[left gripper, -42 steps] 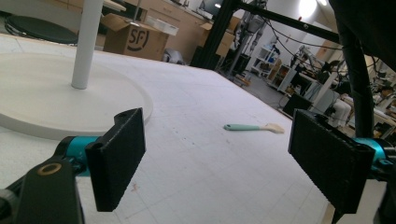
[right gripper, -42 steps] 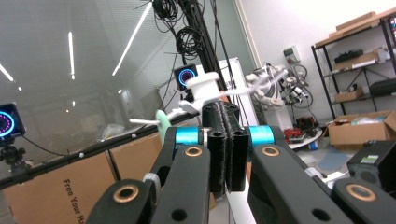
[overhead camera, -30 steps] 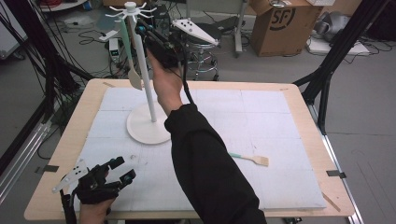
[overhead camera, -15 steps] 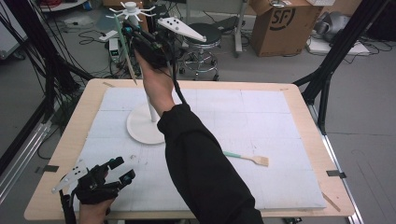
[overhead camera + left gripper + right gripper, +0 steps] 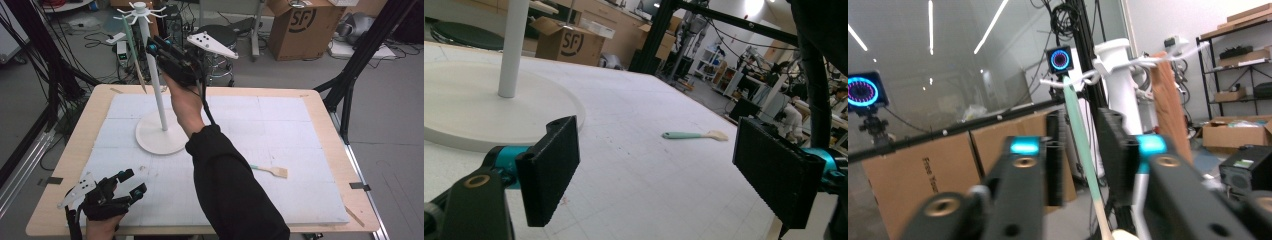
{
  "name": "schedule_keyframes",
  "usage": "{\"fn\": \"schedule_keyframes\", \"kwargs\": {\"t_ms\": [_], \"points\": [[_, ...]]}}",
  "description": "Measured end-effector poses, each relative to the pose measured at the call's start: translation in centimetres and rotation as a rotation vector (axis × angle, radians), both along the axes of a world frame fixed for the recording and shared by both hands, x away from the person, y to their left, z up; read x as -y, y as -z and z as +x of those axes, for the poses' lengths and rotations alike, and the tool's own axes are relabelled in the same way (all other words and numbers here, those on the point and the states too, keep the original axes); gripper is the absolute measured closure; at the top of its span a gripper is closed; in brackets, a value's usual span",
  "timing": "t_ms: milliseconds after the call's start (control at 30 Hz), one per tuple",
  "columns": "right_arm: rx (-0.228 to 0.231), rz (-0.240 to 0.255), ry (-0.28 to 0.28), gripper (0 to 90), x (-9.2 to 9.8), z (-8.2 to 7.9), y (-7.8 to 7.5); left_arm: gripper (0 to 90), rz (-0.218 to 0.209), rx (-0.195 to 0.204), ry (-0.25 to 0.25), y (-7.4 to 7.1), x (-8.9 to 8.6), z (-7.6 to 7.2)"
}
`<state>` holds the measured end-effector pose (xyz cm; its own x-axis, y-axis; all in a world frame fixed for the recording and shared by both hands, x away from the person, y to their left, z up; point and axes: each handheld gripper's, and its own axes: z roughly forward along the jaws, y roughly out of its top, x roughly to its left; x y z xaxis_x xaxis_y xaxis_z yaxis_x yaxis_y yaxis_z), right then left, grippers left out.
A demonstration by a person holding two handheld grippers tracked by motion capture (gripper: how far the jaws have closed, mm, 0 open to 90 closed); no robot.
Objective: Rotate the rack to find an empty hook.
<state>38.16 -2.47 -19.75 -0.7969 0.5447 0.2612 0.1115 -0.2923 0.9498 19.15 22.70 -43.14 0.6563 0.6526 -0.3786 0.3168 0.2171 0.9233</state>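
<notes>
A white hook stand (image 5: 159,95) rises from a round base (image 5: 150,140) on the table. From a top hook hangs a green-handled utensil (image 5: 132,45) with a wooden end. My right gripper (image 5: 154,46) is held high beside the pole. Its jaws have just been opening. In the right gripper view the utensil (image 5: 1075,115) hangs in the gap of the right gripper (image 5: 1082,122) and no pad presses on it. My left gripper (image 5: 134,181) rests open at the table's near left corner with nothing in it; its view shows the left gripper (image 5: 664,170) facing a small green-handled spatula (image 5: 694,135).
The small spatula (image 5: 270,171) lies flat on the white mat (image 5: 300,125), right of the black sleeve (image 5: 230,190). The stand's base (image 5: 484,110) is close in front of the left gripper. Beyond the table stand a stool (image 5: 220,35) and a cardboard box (image 5: 305,25).
The right gripper rose with the utensil to the stand's top, its jaws then opened, and the hand shifted slightly right. The utensil now hangs from the hook. The left gripper kept still.
</notes>
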Motion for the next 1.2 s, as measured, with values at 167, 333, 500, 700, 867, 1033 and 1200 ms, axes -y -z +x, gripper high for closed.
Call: {"fn": "schedule_keyframes", "kwargs": {"t_ms": [167,333,500,700,867,1033,1200], "points": [[-0.005,-0.012,-0.008,53.1,1.5,-0.4,0.4,19.3,0.001,0.017,0.017,-0.1,0.4,-0.1],[0.020,-0.040,-0.001,46.8,2.8,-0.9,1.1,18.8,0.011,0.014,0.030,0.0,0.7,-0.1],[0.008,-0.061,-0.029,36.1,4.0,-1.2,2.3,18.1,0.024,0.021,0.018,0.0,0.7,-0.1],[0.002,-0.094,-0.035,26.8,5.3,-2.2,4.0,17.3,0.028,0.024,0.016,0.0,0.8,-0.2],[-0.009,-0.092,-0.035,24.8,6.9,-3.2,5.1,17.3,0.037,0.028,0.018,0.0,0.8,-0.2],[-0.005,-0.075,-0.034,21.2,8.7,-4.2,5.8,17.2,0.041,0.028,0.014,0.0,0.8,-0.1],[-0.025,-0.076,-0.051,20.7,9.9,-5.5,6.6,16.8,0.042,0.032,0.008,0.0,1.0,-0.1]]}}
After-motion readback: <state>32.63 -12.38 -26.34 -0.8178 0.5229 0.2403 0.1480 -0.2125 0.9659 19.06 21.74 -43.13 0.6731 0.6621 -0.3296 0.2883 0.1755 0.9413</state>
